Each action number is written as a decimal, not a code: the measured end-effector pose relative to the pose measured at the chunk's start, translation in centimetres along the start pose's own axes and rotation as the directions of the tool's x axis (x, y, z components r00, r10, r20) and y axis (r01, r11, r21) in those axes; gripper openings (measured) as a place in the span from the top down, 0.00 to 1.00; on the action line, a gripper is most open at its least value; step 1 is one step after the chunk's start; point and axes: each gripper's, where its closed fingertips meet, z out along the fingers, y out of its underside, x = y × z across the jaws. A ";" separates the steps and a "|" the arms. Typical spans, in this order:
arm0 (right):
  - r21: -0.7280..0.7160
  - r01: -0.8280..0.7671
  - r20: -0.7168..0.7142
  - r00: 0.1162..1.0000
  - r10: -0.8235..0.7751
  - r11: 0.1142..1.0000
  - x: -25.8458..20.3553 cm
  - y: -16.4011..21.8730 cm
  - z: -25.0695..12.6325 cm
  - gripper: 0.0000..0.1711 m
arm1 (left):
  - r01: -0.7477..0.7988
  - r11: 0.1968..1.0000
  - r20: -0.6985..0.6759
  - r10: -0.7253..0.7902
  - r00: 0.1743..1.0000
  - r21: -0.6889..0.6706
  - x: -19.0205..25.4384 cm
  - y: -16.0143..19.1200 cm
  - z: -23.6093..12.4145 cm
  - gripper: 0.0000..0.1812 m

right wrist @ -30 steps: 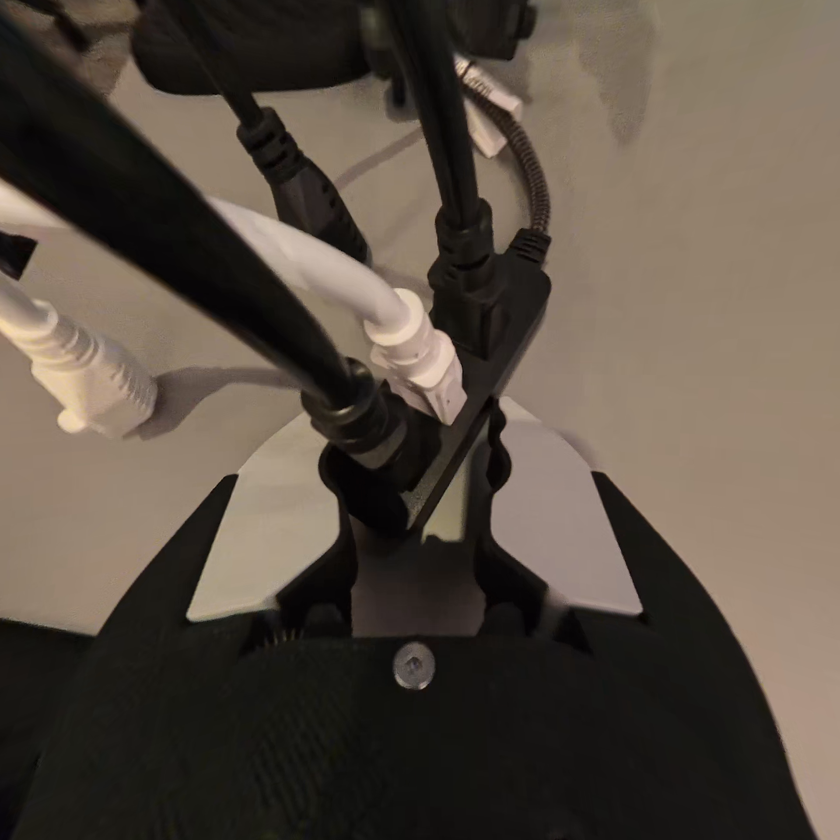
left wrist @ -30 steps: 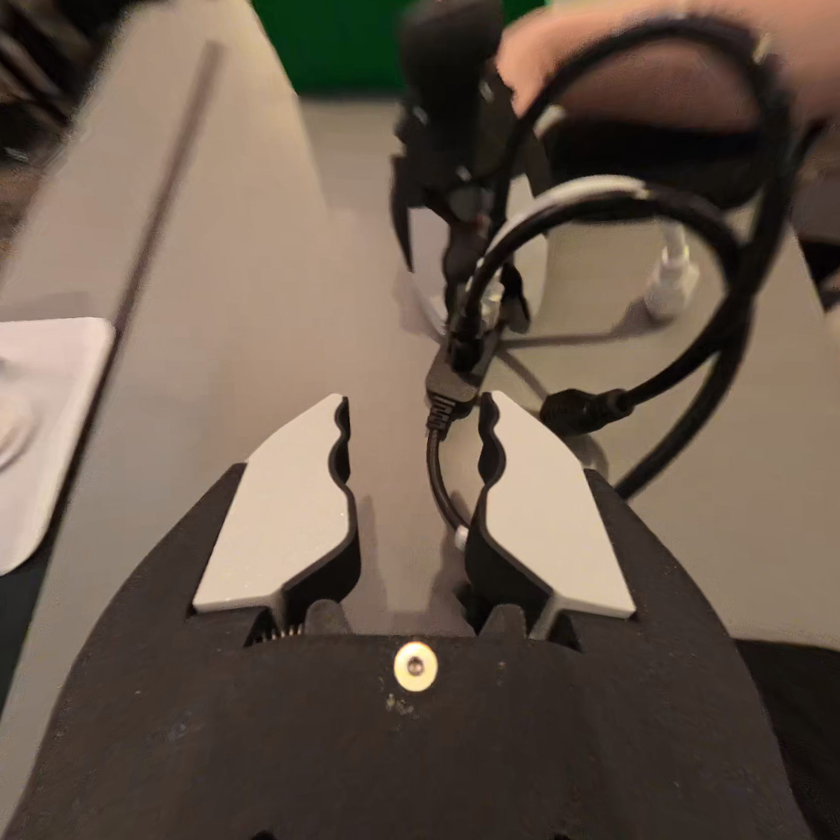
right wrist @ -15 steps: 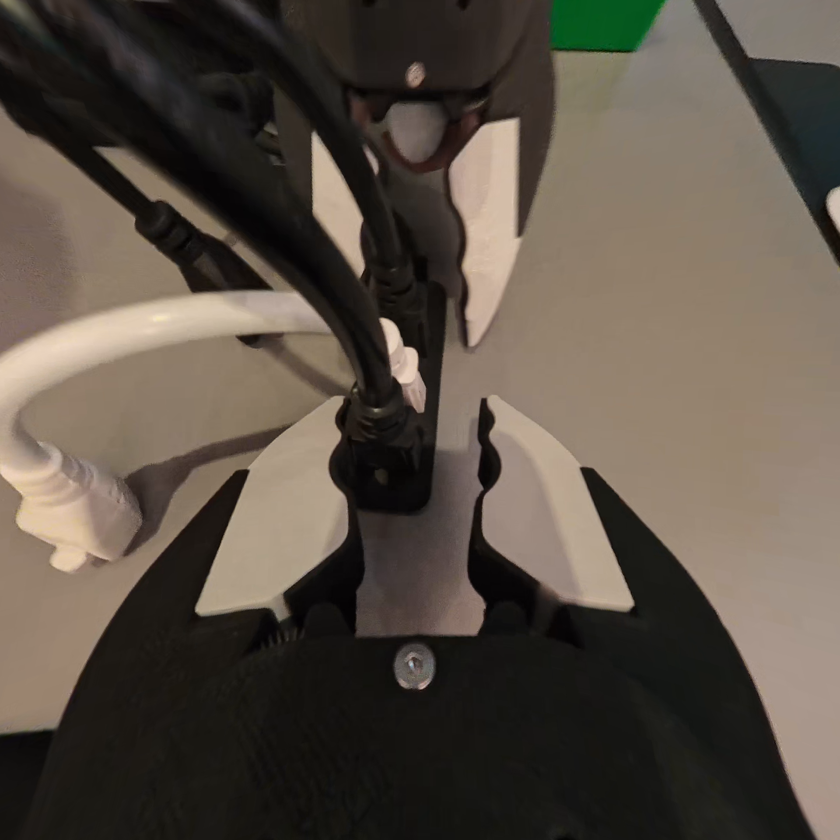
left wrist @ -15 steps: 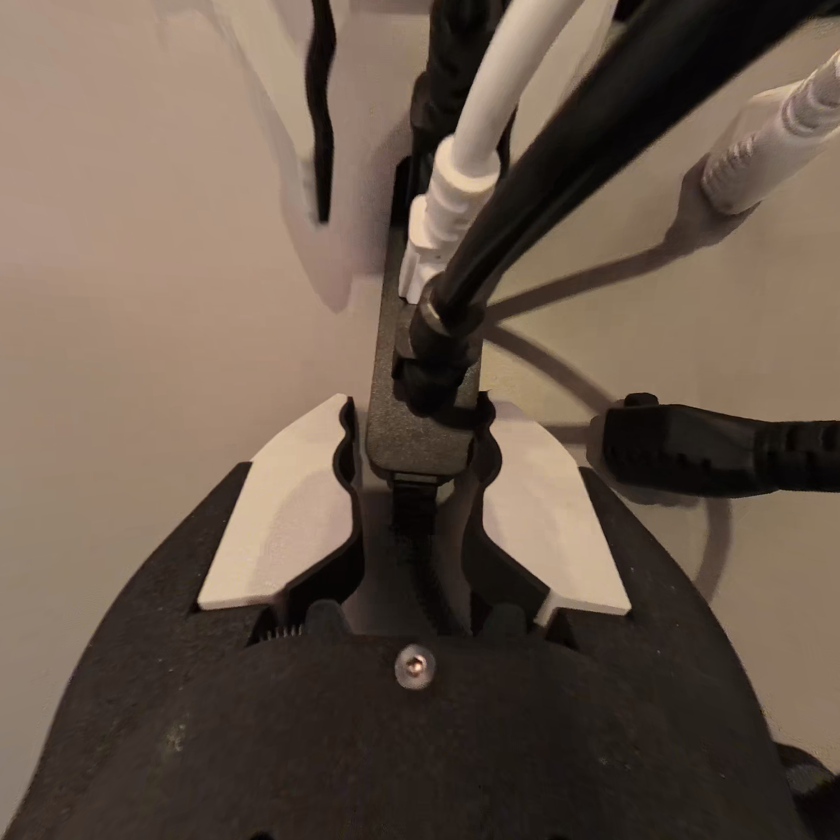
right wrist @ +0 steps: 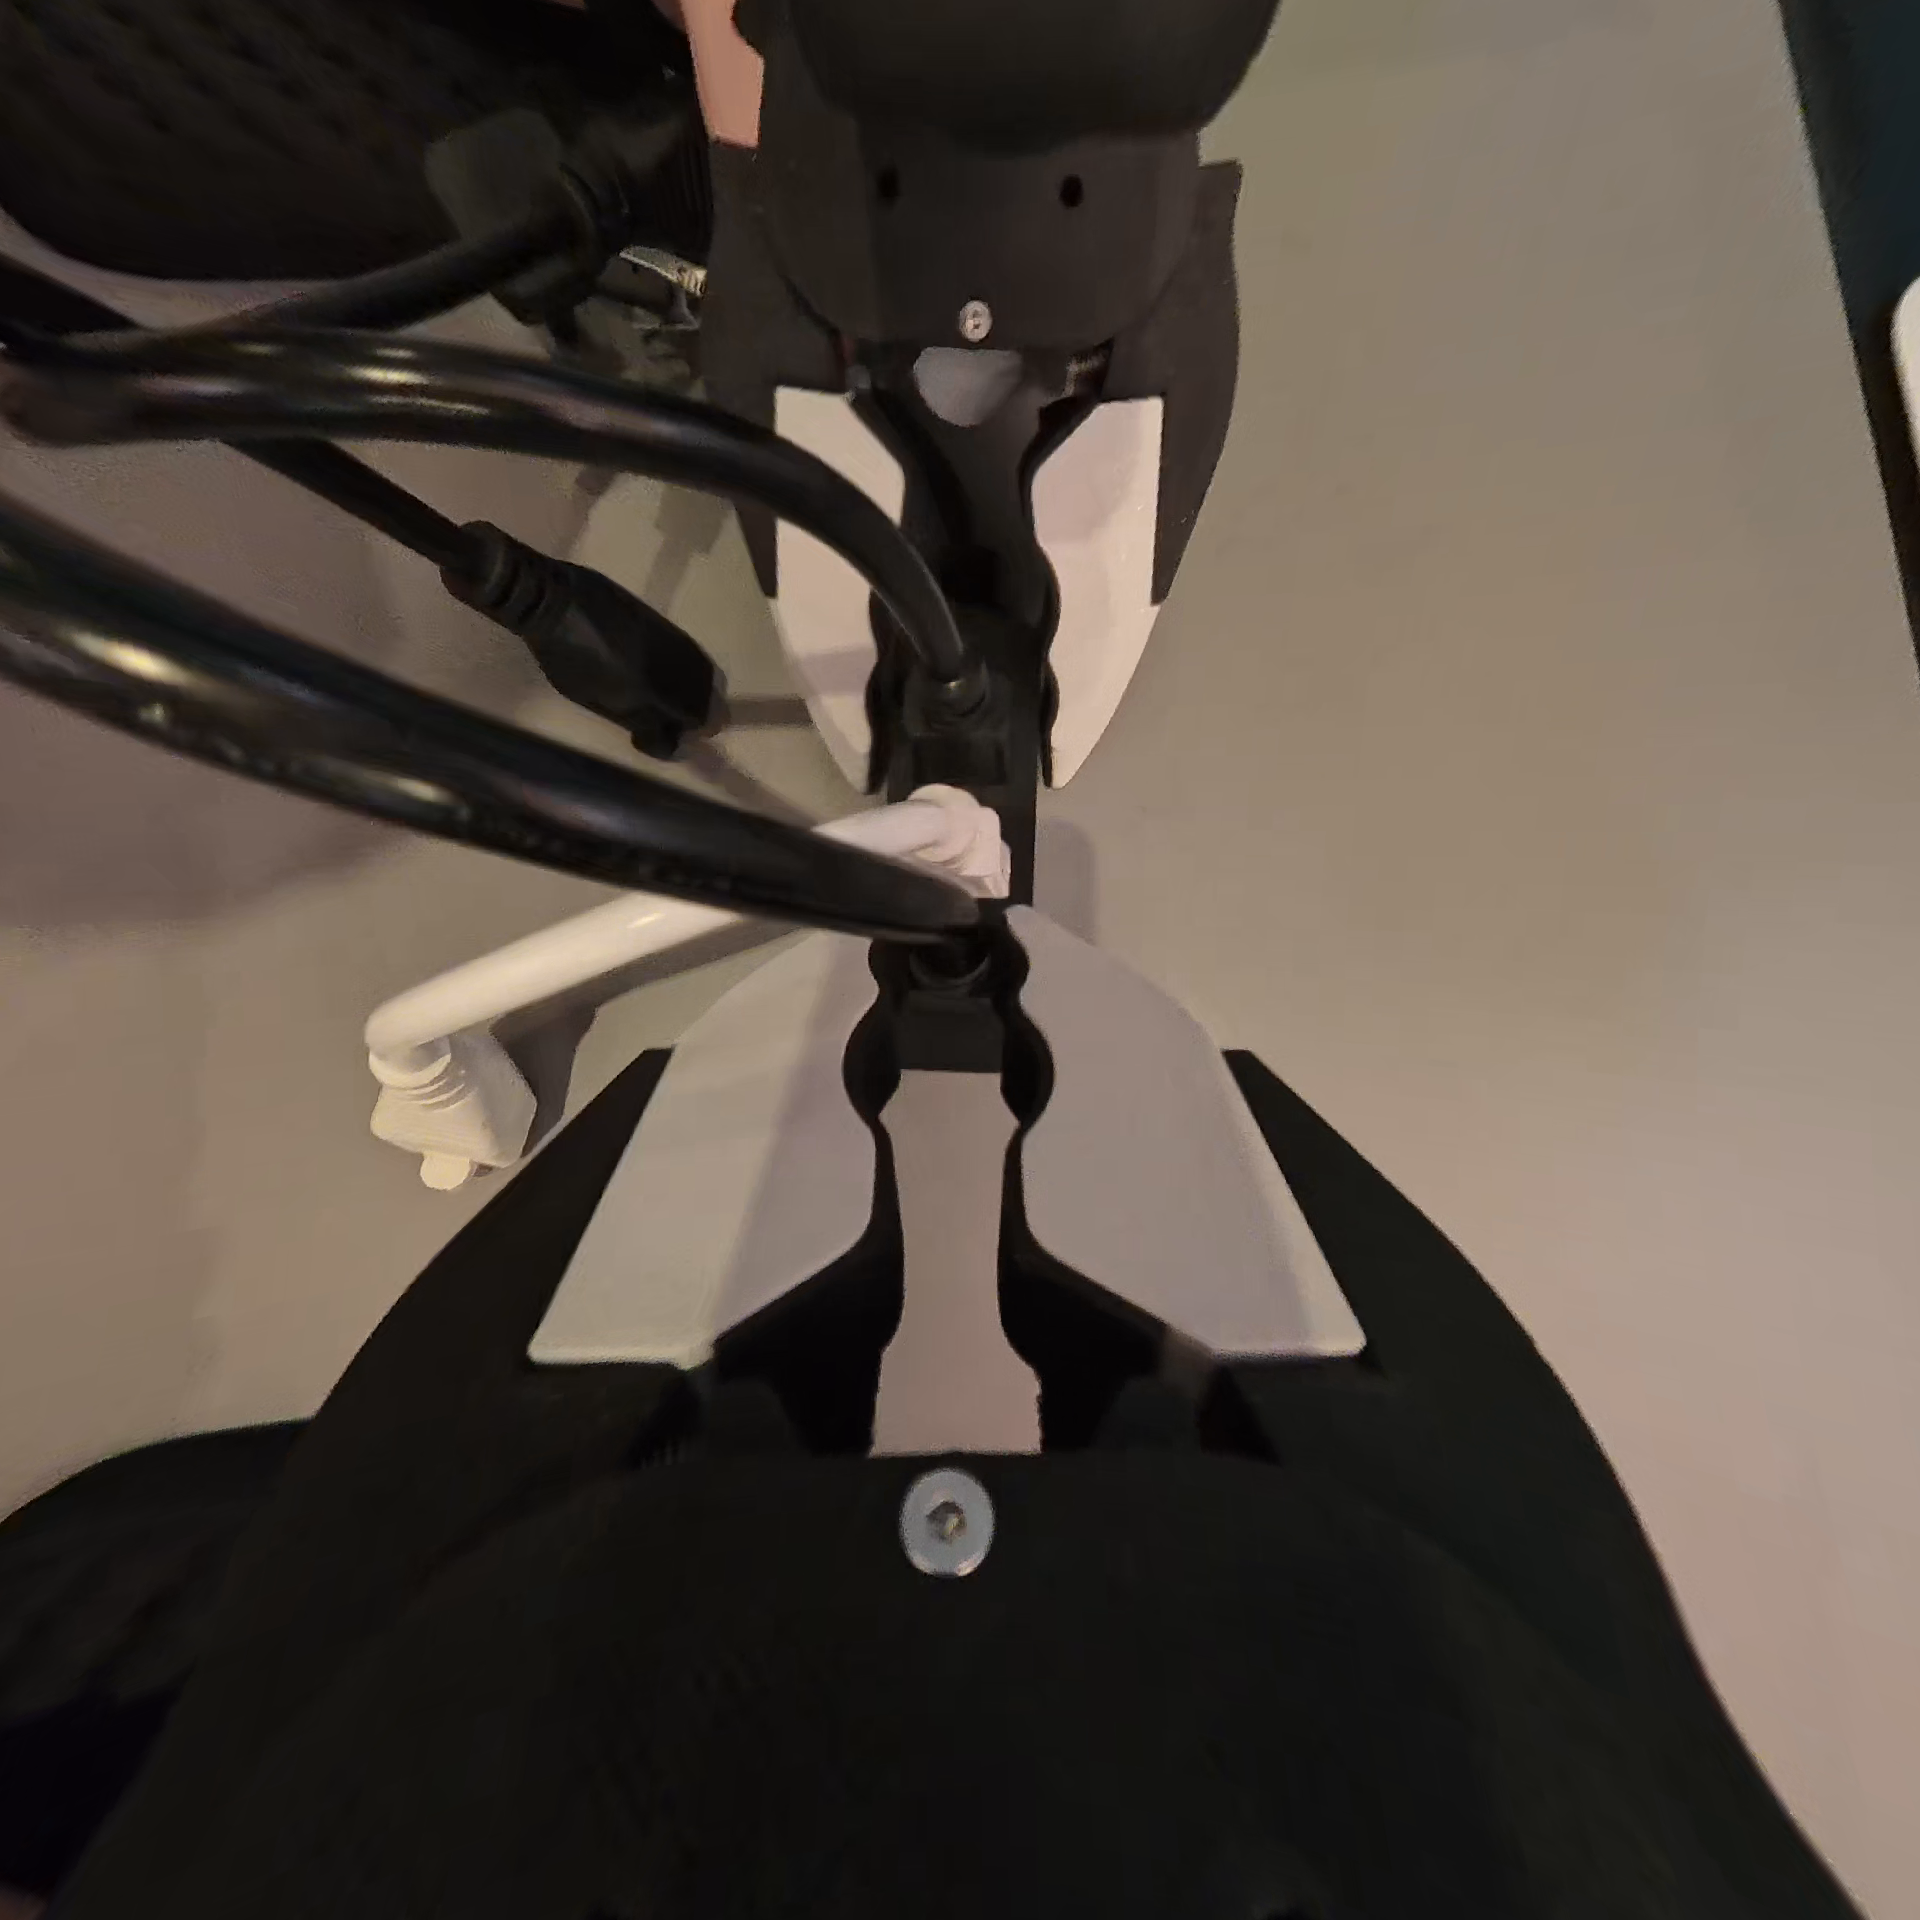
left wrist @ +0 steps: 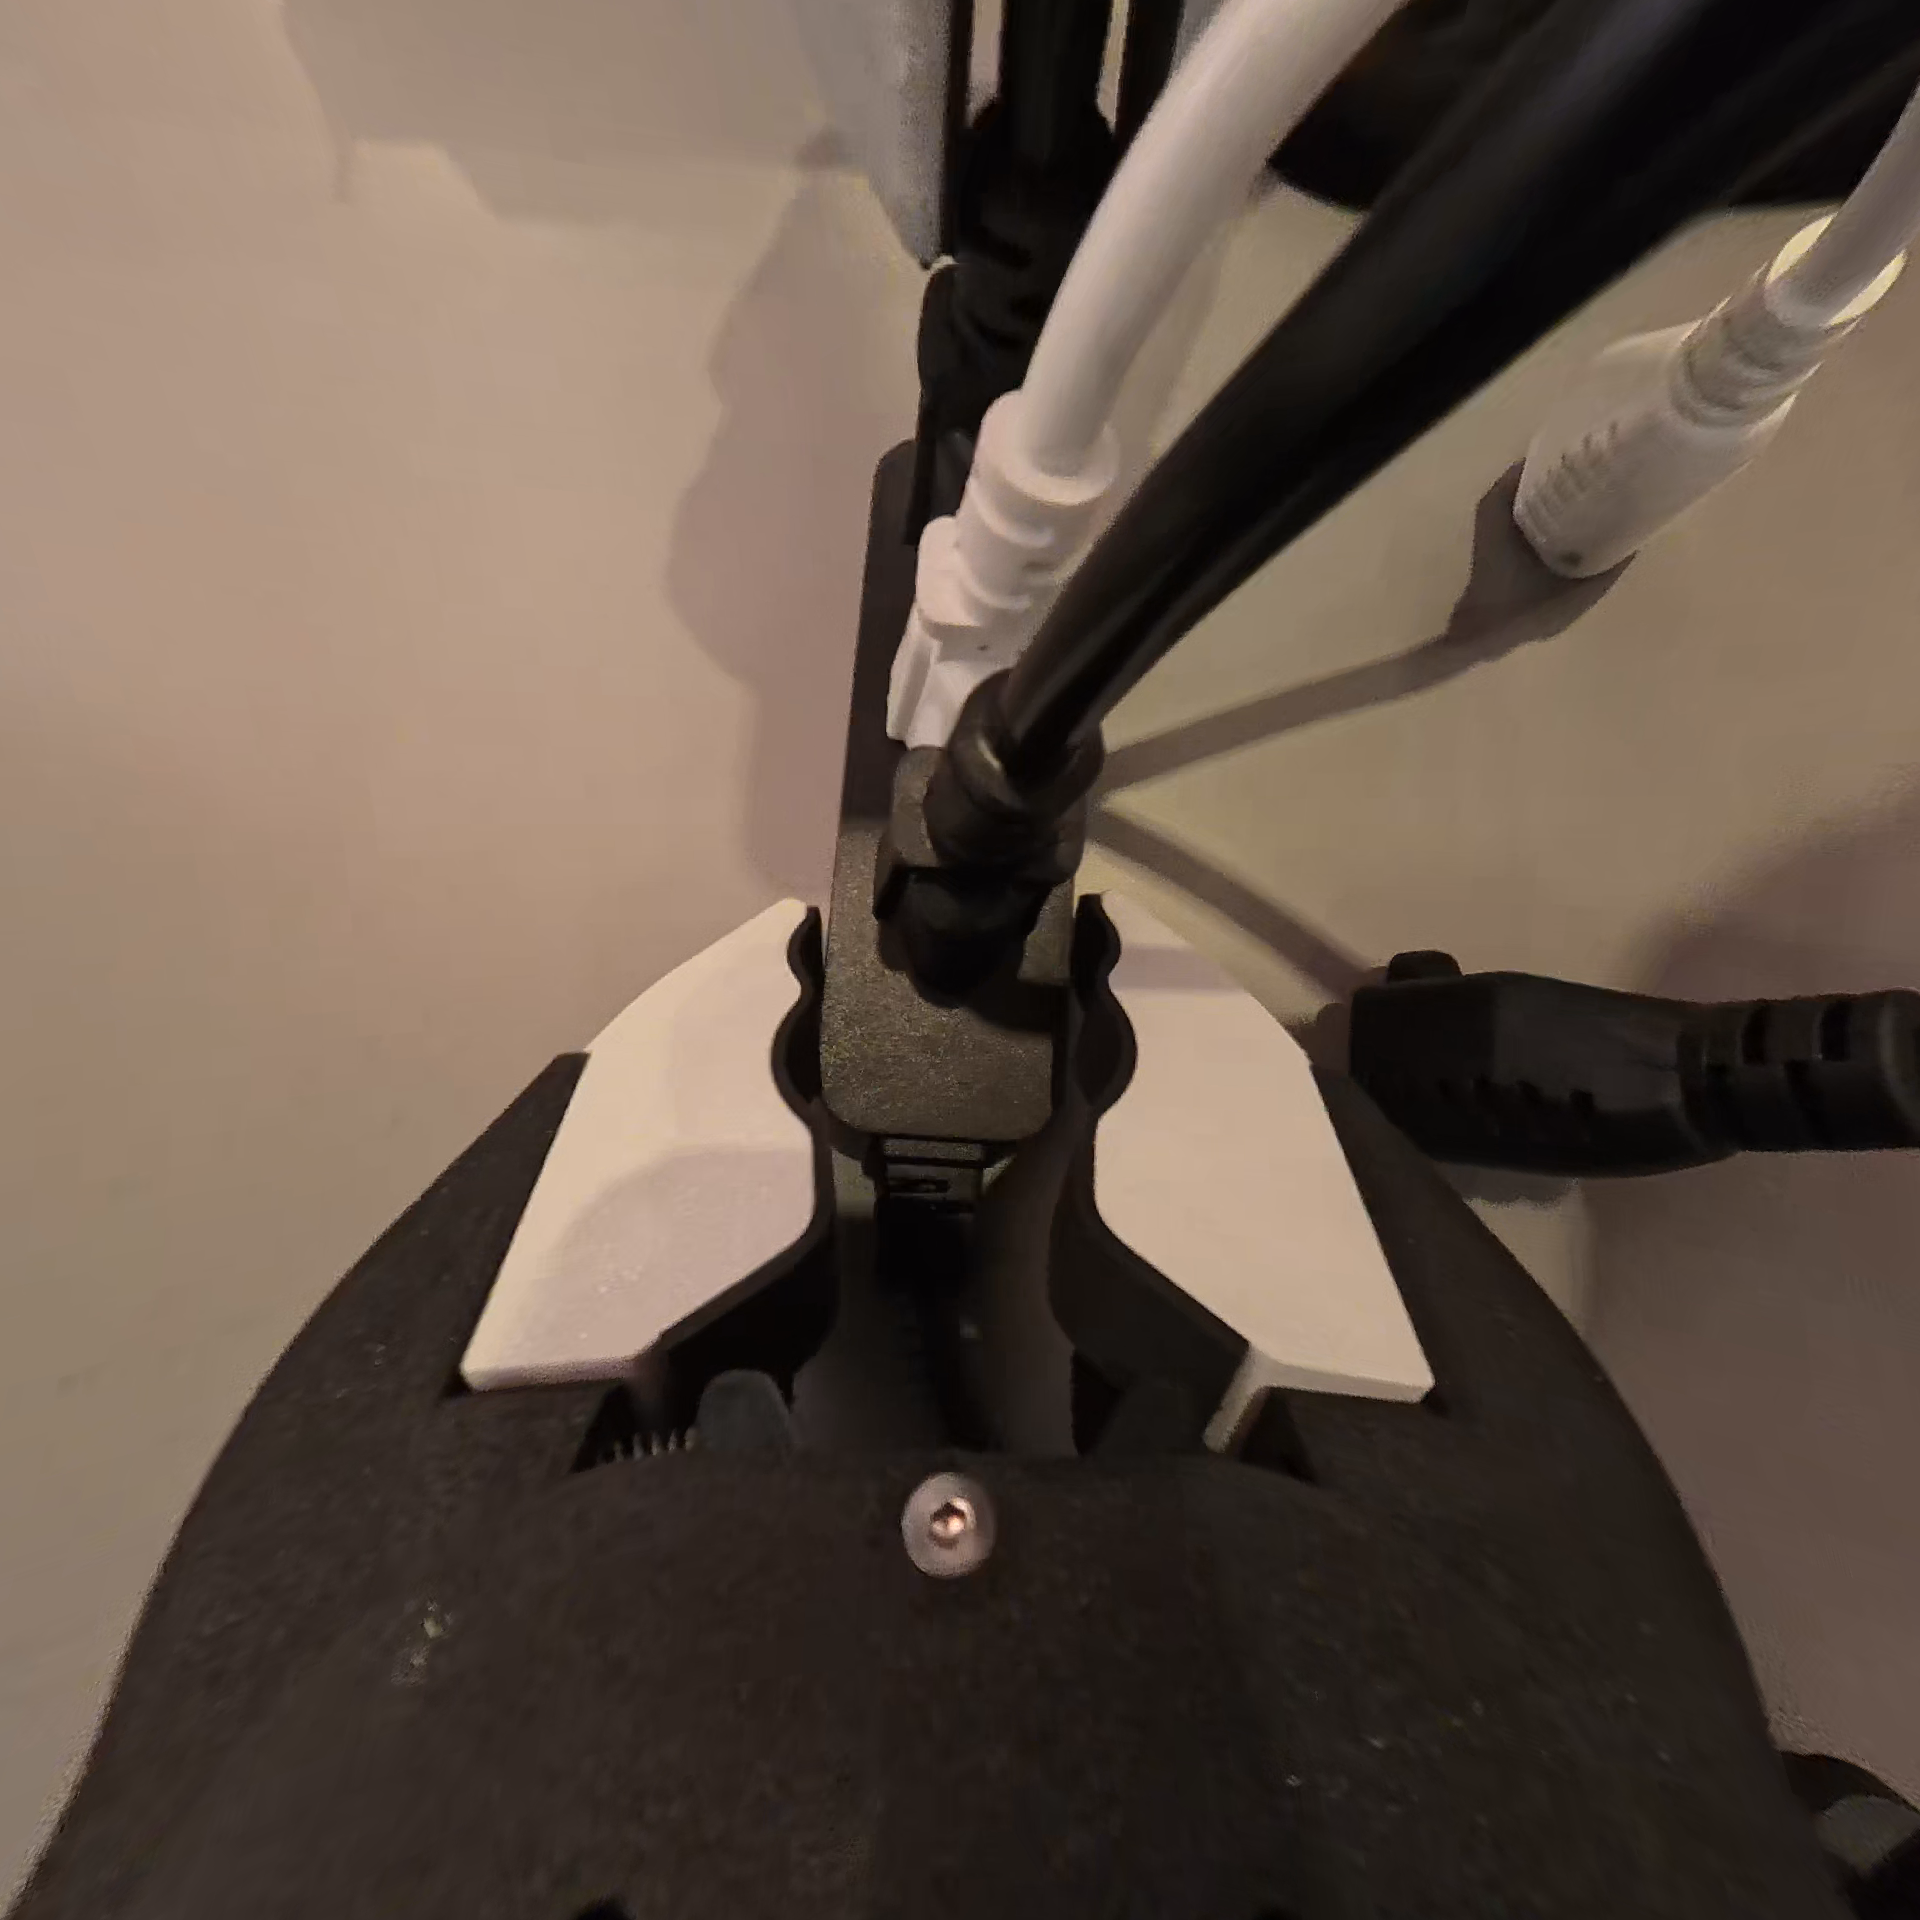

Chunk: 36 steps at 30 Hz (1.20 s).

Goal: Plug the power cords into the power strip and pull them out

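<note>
A black power strip point(left wrist: 935, 1049) lies on a grey table, with a black plug point(left wrist: 982, 862), a white plug point(left wrist: 982, 582) and a far black plug point(left wrist: 987, 312) in it. My left gripper point(left wrist: 940, 997) is shut on the strip's cord end, a finger on each side. In the right wrist view my right gripper point(right wrist: 948, 997) is shut on the black plug point(right wrist: 945, 971) at the strip's opposite end, with its thick cable point(right wrist: 520, 769) running off to the left. The left gripper point(right wrist: 966, 665) faces it, holding the strip's far end point(right wrist: 1023, 831).
A loose black connector point(left wrist: 1538, 1070) and a loose white connector point(left wrist: 1621, 457) lie on the table point(left wrist: 364, 727) right of the strip; both show in the right wrist view, black point(right wrist: 623, 665) and white point(right wrist: 447, 1101). Cables arch over that side. My right fingertips sit around 9 cm from my left ones. About 7 cm separates my left fingertips from the loose black connector point(left wrist: 1538, 1070). My right wrist view point(right wrist: 631, 623) looks at it from another angle.
The left gripper came down over the strip's cord end and closed on its sides. The right gripper's fingers narrowed around the black plug nearest to it.
</note>
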 end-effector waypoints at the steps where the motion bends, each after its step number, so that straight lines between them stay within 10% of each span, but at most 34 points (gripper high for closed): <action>1: -0.026 -0.002 0.006 1.000 0.002 1.000 0.0 0.0 0.1 0.91 | 0.021 1.000 -0.012 -0.021 1.000 0.022 0.0 -0.1 -0.2 0.75; 20: -0.423 -0.016 0.055 0.998 0.043 0.906 0.1 1.3 0.9 0.90 | 0.084 0.993 -0.040 -0.081 0.996 0.082 0.0 -0.1 -0.2 0.75; 36: -0.452 -0.005 0.066 0.997 0.039 0.892 -0.3 1.5 1.0 0.90 | 0.013 0.998 -0.009 -0.012 1.000 0.063 0.2 0.1 0.1 0.75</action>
